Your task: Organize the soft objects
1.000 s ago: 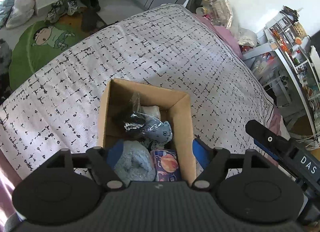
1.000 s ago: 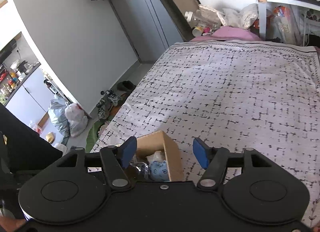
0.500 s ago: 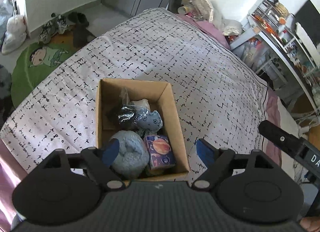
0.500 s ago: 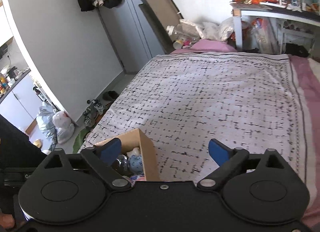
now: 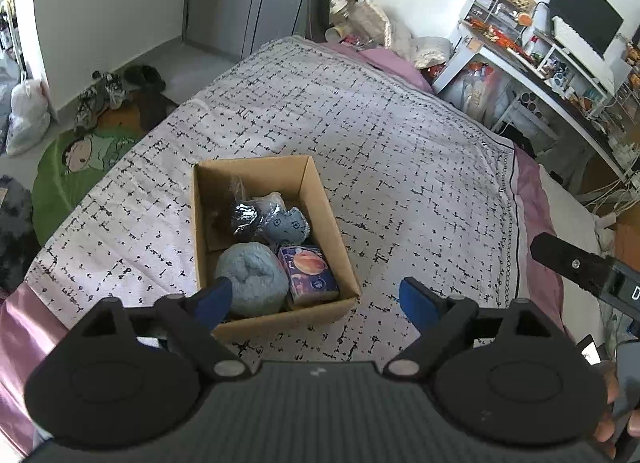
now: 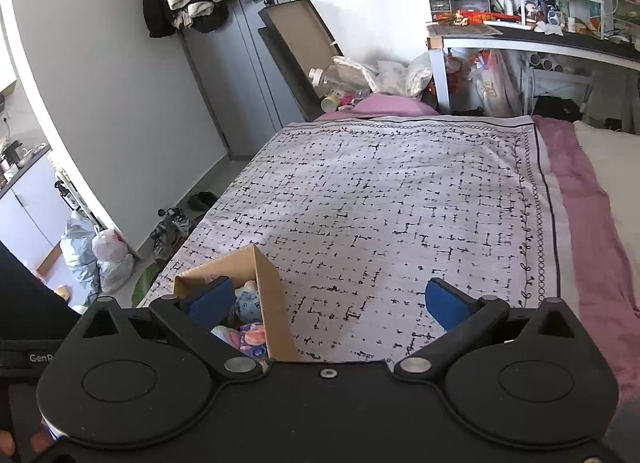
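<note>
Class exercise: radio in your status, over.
Left gripper and right gripper opening, both empty. Soft items in cardboard box. Bedspread unobstructed.

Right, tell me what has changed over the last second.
Both views have drawn back from the box; more of the bed cover shows around it. The left hand-held gripper and the right hand-held gripper are opening, with nothing gripped. The blue towel, tissue pack and bagged items lie in the box as before.
</note>
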`<state>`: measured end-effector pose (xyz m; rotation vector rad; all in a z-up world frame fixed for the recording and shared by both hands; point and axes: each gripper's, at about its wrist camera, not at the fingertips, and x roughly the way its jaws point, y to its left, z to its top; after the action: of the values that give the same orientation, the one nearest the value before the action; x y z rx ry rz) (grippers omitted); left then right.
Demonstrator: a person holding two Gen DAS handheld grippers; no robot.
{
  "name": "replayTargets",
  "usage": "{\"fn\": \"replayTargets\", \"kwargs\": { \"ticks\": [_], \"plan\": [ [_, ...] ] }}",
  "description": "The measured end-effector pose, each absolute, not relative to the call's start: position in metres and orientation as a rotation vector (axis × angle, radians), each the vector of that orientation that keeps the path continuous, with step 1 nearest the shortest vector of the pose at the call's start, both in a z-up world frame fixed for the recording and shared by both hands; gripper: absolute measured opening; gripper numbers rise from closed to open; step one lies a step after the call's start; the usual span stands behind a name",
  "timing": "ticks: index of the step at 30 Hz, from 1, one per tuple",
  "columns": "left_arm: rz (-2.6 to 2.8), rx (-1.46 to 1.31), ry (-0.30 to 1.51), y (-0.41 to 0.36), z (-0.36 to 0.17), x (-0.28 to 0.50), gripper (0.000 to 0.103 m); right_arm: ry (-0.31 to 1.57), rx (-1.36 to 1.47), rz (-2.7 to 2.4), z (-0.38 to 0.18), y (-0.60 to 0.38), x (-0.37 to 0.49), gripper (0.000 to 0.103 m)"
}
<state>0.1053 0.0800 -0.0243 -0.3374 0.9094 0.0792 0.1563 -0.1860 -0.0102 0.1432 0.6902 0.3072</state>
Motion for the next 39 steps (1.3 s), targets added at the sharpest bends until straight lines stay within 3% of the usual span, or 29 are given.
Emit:
{"fn": "replayTargets", "kwargs": {
  "ticks": [14, 39],
  "plan": [
    [0.051, -0.282, 0.82, 0.059, -0.008, 0.055, 0.097, 0.621, 0.066, 0.276, 0.0, -0.197, 0.106, 0.103],
    [0.047, -0.163, 0.712, 0.041, 0.01, -0.013, 0.097, 0.56, 0.03, 0.263, 0.008, -0.209, 0.042, 0.103]
  ]
}}
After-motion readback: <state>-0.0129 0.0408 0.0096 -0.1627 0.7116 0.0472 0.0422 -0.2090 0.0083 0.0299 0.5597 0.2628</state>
